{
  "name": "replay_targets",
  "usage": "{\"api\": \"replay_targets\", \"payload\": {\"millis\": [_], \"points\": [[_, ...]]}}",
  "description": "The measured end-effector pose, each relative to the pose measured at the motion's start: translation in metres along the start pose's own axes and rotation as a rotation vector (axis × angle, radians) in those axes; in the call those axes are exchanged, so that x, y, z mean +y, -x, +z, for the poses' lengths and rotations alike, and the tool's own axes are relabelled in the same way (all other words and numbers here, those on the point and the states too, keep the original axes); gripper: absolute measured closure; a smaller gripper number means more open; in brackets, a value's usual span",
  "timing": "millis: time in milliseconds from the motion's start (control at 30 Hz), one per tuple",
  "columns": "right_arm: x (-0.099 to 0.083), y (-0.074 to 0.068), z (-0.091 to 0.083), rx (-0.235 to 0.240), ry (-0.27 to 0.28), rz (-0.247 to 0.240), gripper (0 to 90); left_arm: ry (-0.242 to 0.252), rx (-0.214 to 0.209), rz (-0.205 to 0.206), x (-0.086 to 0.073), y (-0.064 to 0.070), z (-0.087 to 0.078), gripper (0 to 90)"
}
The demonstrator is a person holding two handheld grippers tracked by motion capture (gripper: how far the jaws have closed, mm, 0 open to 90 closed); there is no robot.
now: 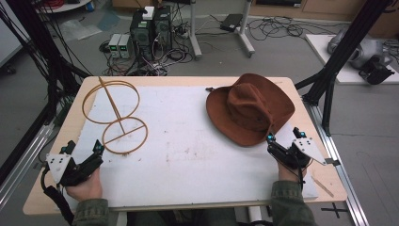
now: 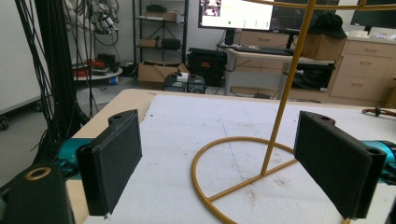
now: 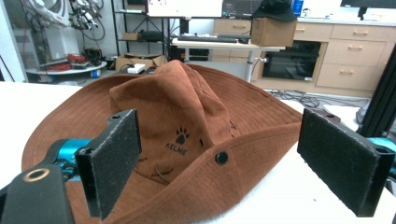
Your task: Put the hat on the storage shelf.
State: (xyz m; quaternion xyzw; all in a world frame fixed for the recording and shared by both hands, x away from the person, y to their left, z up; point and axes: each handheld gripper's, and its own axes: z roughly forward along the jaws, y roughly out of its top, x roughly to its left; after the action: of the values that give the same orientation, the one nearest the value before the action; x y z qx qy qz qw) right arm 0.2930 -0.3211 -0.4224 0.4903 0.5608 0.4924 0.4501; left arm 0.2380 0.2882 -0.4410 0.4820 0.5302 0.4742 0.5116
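— On the white sheet [image 1: 188, 155] that covers the table [image 1: 56, 193], what lies there?

— Two things. At the far right lies a brown hat [image 1: 250, 109], with the crown up and the brim wide. At the far left stands a yellow wire stand [image 1: 115, 115]: a ring as base, a thin rod that rises tilted from it, and a second ring at the top.

— Where is the right gripper [image 1: 285, 139]?

— It is near the front right corner, just before the brim of the hat. Its jaws are wide apart and hold nothing. In the right gripper view the hat [image 3: 187, 135] fills the space between the two black pads [image 3: 112, 158], and I can read a paw print and the word KELME on the crown. I cannot tell if a pad touches the brim; it looks just free of it.

— And the left gripper [image 1: 84, 148]?

— It is at the front left, close to the base ring of the stand. Its jaws are also apart, with nothing between them. In the left gripper view the stand [image 2: 243, 163] is just ahead: the base ring lies flat on the sheet and the rod goes up past the right pad [image 2: 334, 163].

— Are hat and stand near each other?

— No, they are well apart, with bare sheet between.
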Motion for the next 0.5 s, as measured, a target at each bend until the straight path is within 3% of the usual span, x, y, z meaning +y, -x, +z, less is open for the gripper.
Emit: {"api": "replay_targets", "payload": {"millis": [300,500], "points": [[0.01,0.001,0.008,0.023,0.003,-0.005,12.2,-0.004,-0.006,0.0,0.0,0.001,0.0,15.6],[0.018,0.002,0.017,0.068,-0.009,-0.03,12.0,-0.005,-0.009,0.0,0.0,0.001,0.0,15.6]]}}
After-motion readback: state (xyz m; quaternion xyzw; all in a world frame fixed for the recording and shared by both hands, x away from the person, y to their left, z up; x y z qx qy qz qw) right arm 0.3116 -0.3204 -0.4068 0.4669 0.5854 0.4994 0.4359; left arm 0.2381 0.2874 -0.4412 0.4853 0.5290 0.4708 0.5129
